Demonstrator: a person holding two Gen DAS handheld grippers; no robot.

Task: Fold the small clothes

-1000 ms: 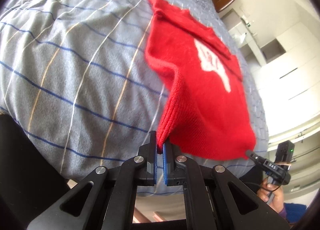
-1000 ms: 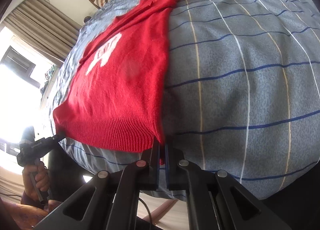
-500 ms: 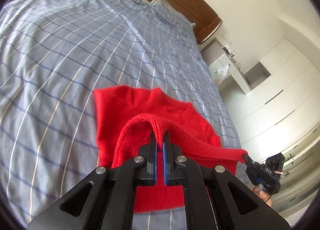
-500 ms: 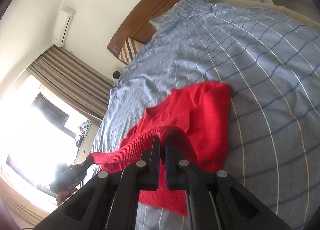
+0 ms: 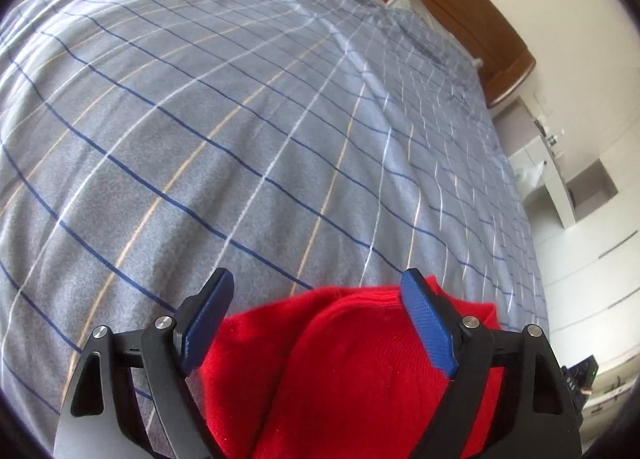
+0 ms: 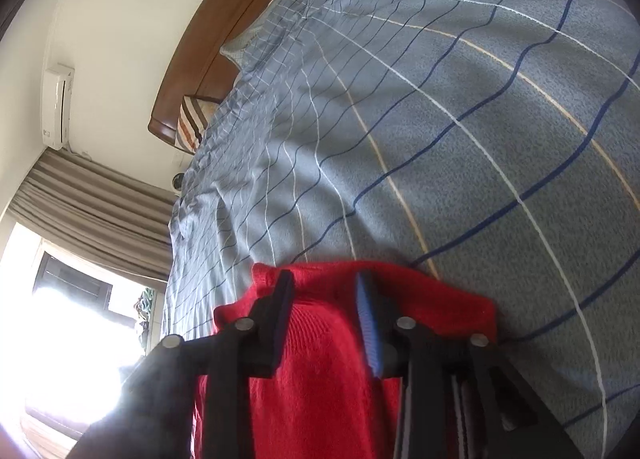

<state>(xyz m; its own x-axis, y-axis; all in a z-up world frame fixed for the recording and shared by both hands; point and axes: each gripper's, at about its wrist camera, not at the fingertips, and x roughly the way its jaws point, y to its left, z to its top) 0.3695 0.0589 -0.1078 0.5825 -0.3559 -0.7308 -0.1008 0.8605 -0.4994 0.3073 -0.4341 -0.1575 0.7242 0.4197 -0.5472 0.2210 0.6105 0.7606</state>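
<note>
A red knitted sweater (image 5: 340, 371) lies folded on the blue-grey checked bedspread (image 5: 240, 139), its doubled-over edge right under both grippers. My left gripper (image 5: 318, 279) hangs just above it, jaws opening and wide apart, blue pads (image 5: 428, 331) off the cloth. In the right wrist view the same sweater (image 6: 320, 379) bulges up between the fingers of my right gripper (image 6: 324, 281). Its jaws are opening too, partly spread, and no longer pinch the fabric. The sweater's lower part is hidden behind the gripper frames.
The bedspread (image 6: 480, 139) stretches far ahead to a wooden headboard (image 5: 460, 7) with a pillow (image 6: 256, 39) and a striped cushion (image 6: 192, 119). White cabinets (image 5: 592, 219) stand right of the bed. Curtains (image 6: 92, 211) and a bright window (image 6: 68, 323) lie to the left.
Both grippers carried the sweater's hem forward over the garment, folding it in half. Both sets of jaws, shut on the hem before, have now spread and let it go.
</note>
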